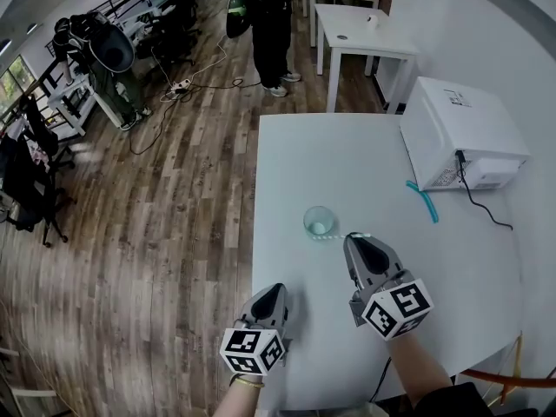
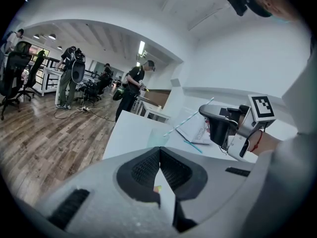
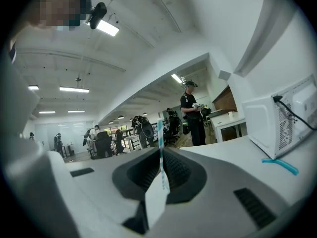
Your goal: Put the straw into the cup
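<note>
White-and-teal straw [image 3: 160, 133] is pinched in my right gripper [image 1: 358, 240], fingers [image 3: 141, 170] closed on it, just right of the clear cup [image 1: 319, 221] at frame centre; left gripper [image 1: 276, 290] fingers together, empty.

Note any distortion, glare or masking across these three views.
Head view: fisheye bows the floor at the edges, lighting even. Left gripper view: black vignette in the corners. Right gripper view: ceiling light glares, straw sharp, mosaic patch top left.
</note>
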A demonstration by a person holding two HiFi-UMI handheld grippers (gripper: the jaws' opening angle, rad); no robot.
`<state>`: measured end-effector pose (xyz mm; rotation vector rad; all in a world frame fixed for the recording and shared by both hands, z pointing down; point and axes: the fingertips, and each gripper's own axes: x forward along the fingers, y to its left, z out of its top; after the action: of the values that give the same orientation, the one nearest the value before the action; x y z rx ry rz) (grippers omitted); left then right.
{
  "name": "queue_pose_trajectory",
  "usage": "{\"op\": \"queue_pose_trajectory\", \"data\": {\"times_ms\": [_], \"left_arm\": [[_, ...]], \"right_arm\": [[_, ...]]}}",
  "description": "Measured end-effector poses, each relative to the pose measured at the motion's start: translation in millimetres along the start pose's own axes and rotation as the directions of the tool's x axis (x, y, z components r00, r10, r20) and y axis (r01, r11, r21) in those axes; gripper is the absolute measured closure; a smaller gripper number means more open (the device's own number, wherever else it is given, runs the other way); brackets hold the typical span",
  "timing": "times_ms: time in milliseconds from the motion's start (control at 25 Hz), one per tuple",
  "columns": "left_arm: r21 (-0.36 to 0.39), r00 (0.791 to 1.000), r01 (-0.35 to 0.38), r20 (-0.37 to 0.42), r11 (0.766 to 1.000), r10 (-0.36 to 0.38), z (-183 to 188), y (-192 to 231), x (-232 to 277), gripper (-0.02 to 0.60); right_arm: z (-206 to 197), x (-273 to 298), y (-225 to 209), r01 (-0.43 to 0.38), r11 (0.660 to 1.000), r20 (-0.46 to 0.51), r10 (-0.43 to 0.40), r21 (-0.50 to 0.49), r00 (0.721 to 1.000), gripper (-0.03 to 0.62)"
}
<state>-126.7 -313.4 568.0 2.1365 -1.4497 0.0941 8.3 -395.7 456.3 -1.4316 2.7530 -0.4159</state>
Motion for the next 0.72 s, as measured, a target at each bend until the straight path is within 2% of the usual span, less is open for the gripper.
{"op": "queue_pose_trajectory", "data": {"times_ms": [160,360,720], "left_arm": [[0.003,1.0,-0.008,-0.006,1.0,0.008,-3.2,5.5,10.5,0.563],[0.002,1.0,-0.023,-0.018,1.0,0.023,-7.0,10.4,20.9,0.563],[-0.009,0.998,-0.043,-0.037,0.999,0.042,-17.3,19.6,31.3,0.562]], "right_arm": [[-10.3,17.1,-13.4,0.017,1.0,-0.004,-0.017,-0.02,1.0,0.554],[-27.0,32.3,-30.5,0.039,0.999,-0.022,-0.039,0.0,0.999,0.554],[-56.2,49.9,-39.7,0.048,0.999,-0.063,-0.047,0.017,0.997,0.554]]}}
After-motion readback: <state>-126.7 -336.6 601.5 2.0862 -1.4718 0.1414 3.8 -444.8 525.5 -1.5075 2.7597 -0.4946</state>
